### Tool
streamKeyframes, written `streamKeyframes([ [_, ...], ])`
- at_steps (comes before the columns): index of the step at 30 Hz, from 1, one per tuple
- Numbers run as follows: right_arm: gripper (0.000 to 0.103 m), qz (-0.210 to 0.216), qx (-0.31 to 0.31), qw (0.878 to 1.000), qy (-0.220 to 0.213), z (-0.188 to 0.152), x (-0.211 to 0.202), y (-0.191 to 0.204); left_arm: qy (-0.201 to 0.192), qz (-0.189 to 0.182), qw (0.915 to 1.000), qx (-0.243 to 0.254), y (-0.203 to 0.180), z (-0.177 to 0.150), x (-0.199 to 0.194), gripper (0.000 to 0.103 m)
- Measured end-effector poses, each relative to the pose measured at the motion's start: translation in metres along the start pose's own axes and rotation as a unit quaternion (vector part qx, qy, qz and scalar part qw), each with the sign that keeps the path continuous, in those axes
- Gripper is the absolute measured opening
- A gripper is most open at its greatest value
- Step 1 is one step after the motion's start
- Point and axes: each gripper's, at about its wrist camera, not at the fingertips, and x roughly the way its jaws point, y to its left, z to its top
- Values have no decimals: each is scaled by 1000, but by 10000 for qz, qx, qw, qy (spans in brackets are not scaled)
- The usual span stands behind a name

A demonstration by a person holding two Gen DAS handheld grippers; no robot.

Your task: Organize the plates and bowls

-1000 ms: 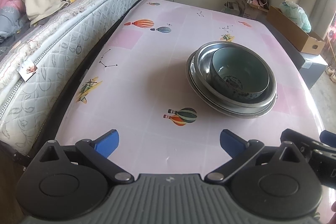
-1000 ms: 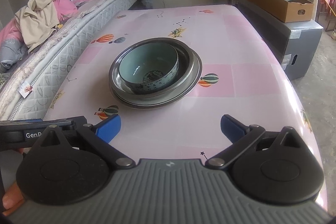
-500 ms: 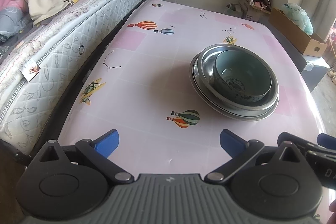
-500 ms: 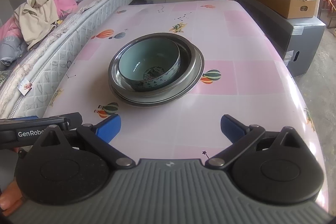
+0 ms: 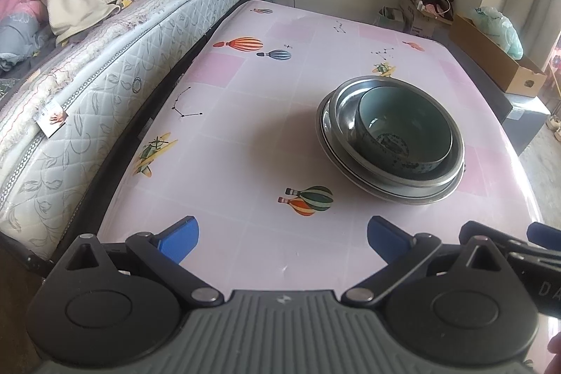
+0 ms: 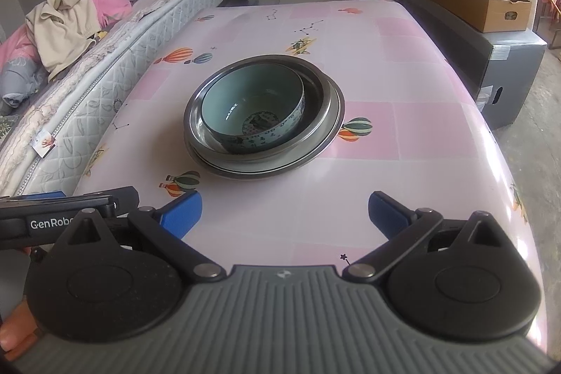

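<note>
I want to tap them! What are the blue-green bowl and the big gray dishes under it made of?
The bowl looks like glazed ceramic: glossy, with a painted pattern. The dishes look like stainless steel: gray, shiny, thin rims. The table seems covered in smooth printed plastic.

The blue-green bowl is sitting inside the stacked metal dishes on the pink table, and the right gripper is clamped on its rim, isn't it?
Not quite. The blue-green bowl does sit inside the stacked metal dishes on the pink table, but the right gripper is open and holds nothing, well short of the stack. The right wrist view shows this.
</note>
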Motion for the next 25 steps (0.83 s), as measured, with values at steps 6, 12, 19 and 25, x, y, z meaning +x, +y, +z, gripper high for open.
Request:
streamKeyframes([
  [6,102,-1,2,10000,9,0,0,1,15,-3,10000,2,-1,1,0,103],
  [12,102,1,-19,10000,34,0,0,2,24,-12,10000,-3,-2,0,1,103],
  [19,102,11,-15,10000,65,-1,2,1,23,-9,10000,-1,-2,1,1,103],
  [25,102,11,-14,10000,65,-1,3,1,33,-23,10000,-17,-2,0,2,103],
])
